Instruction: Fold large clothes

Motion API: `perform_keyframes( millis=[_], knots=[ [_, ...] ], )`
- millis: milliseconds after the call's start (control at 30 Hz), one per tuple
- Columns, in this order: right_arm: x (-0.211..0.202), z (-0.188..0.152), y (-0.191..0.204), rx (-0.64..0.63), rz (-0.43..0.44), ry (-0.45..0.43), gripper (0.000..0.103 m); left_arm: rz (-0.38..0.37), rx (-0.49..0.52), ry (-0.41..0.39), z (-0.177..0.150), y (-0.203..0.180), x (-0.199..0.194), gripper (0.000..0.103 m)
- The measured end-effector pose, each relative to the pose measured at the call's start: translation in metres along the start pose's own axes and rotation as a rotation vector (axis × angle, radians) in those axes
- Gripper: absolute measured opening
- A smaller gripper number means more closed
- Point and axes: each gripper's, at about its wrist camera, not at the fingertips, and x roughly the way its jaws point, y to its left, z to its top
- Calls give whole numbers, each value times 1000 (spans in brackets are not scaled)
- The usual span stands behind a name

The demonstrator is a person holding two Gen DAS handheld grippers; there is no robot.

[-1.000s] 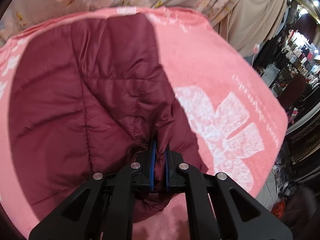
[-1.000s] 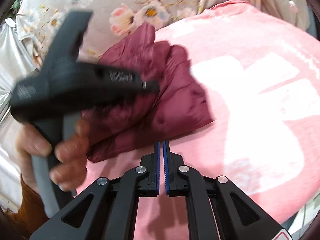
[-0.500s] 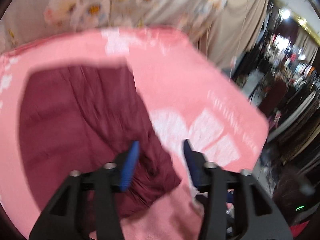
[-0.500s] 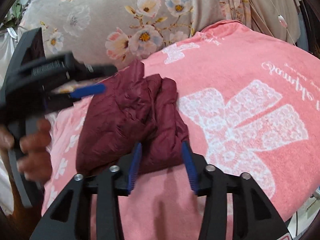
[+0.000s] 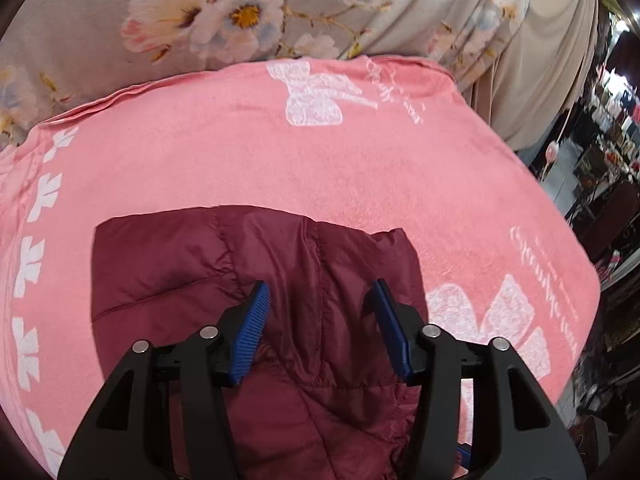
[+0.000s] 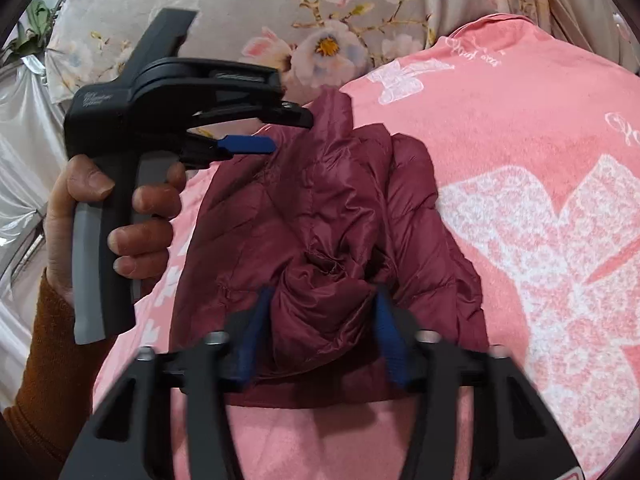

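A maroon quilted puffer jacket [image 5: 192,280] lies folded on a pink blanket [image 5: 320,168]. It also shows in the right wrist view [image 6: 304,208], bunched at its near end. My left gripper [image 5: 320,292] is open and empty, held above the jacket. It also shows in the right wrist view [image 6: 256,136], in a hand at the jacket's far left. My right gripper [image 6: 322,300] is open, its blue pads on either side of a raised bunch of jacket fabric [image 6: 320,292].
The pink blanket with white bow prints [image 6: 540,240] covers the work surface. A grey floral curtain [image 5: 240,12] hangs behind it. The blanket's right edge [image 5: 576,240] drops off toward a dark shop area [image 5: 608,128].
My left gripper let go of the jacket, opened and lifted away. My right gripper opened and moved forward over the jacket's bunched near end.
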Motion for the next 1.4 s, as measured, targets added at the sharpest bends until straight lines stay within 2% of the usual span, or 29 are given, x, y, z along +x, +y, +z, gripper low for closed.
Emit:
perform_keyframes(
  millis=[67, 133, 233, 367, 567, 833, 1200, 1300, 1367, 1400],
  knots=[
    [-5, 1, -2, 17, 28, -28, 9, 26, 22, 19, 1, -5, 14, 47],
    [-24, 6, -4, 42, 62, -99, 8, 47, 51, 28, 1, -12, 25, 45],
    [-43, 7, -5, 26, 8, -163, 8, 37, 71, 33, 5, -24, 36, 45],
    [-34, -6, -26, 65, -71, -113, 8, 40, 101, 52, 2, -47, 60, 45],
    [-18, -16, -48, 123, -117, -43, 8, 58, 112, 43, -4, -65, 84, 45],
    [2, -22, -68, 183, -100, 30, 8, 97, 129, 26, -13, -71, 106, 45],
    [6, -22, -68, 180, -101, 27, 8, 112, 137, -7, -19, -68, 123, 45],
    [-4, -20, -68, 217, -97, 5, 15, 111, 131, -7, -19, -66, 124, 45],
    [-21, -19, -62, 210, -129, -24, 22, 122, 134, 0, -18, -68, 122, 45],
    [-30, -17, -56, 185, -167, -46, 22, 128, 136, 2, -17, -68, 120, 45]
  ],
)
